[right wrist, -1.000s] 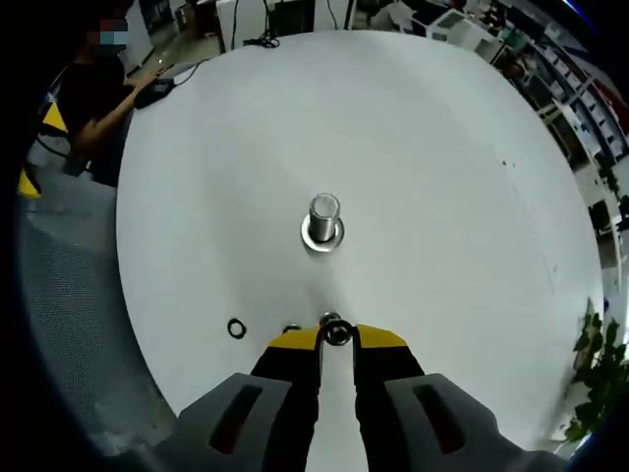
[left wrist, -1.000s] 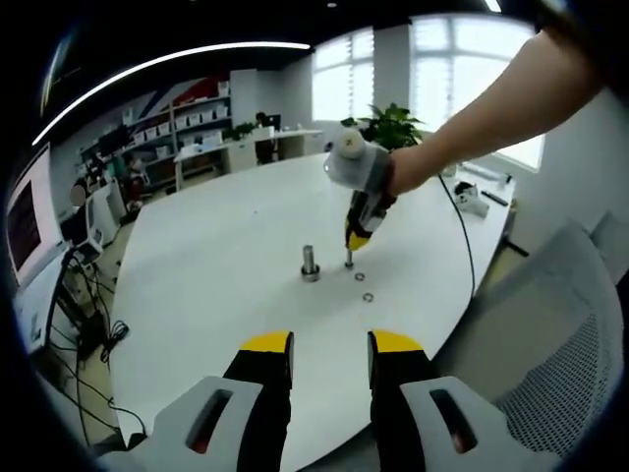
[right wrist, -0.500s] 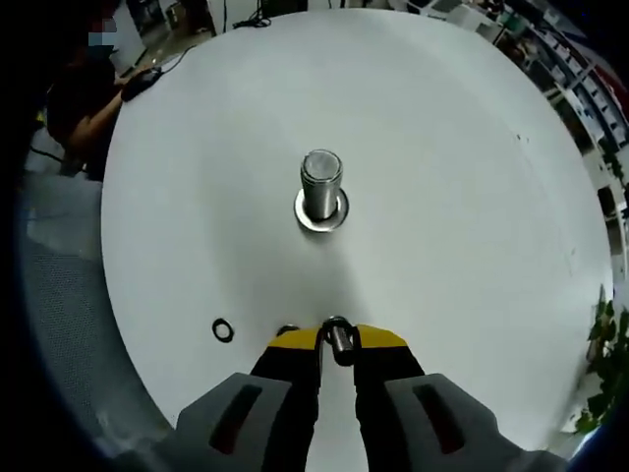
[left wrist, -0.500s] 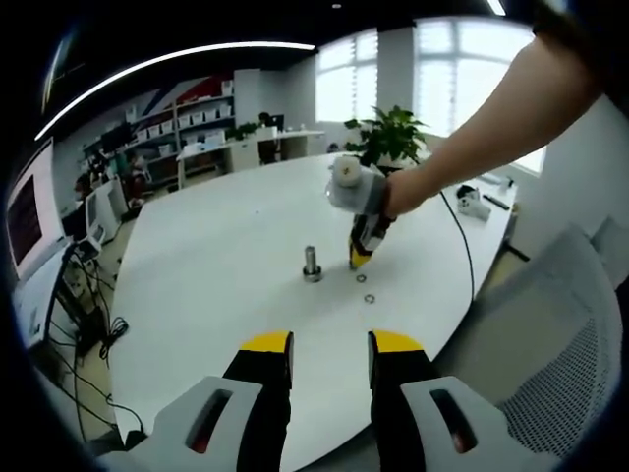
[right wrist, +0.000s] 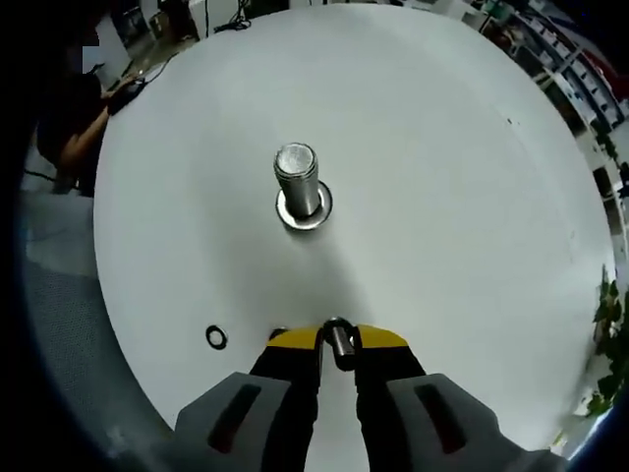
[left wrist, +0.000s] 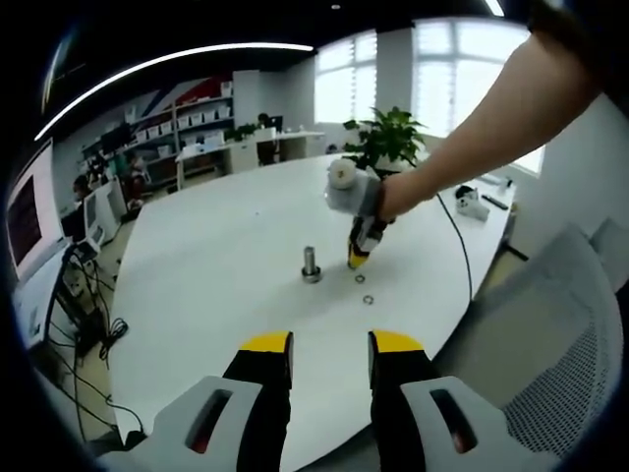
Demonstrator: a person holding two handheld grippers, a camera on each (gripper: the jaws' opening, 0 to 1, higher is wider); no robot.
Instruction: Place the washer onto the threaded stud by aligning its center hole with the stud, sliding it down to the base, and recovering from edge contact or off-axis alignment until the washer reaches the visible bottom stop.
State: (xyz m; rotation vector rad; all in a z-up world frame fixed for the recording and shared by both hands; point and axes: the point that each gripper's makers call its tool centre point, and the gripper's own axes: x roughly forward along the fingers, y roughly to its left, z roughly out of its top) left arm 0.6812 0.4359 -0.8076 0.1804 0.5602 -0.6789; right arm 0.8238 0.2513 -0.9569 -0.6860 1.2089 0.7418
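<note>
The big white table (right wrist: 472, 197) was the work surface, and the stud (right wrist: 299, 182) stood upright on it around 12 o'clock from the right gripper (right wrist: 337, 344), close enough for a short carry. That gripper was clamped on a washer (right wrist: 338, 339), held edge-on between the tips, and looked lifted off the table. The arm reached in from 2 o'clock in the left gripper view. The left gripper (left wrist: 330, 346) hung back, tongs apart, holding nothing. Spare washers (left wrist: 368, 298) lay near the stud.

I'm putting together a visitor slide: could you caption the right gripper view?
Right gripper holds a washer on edge above the white table, short of the upright threaded stud.
</note>
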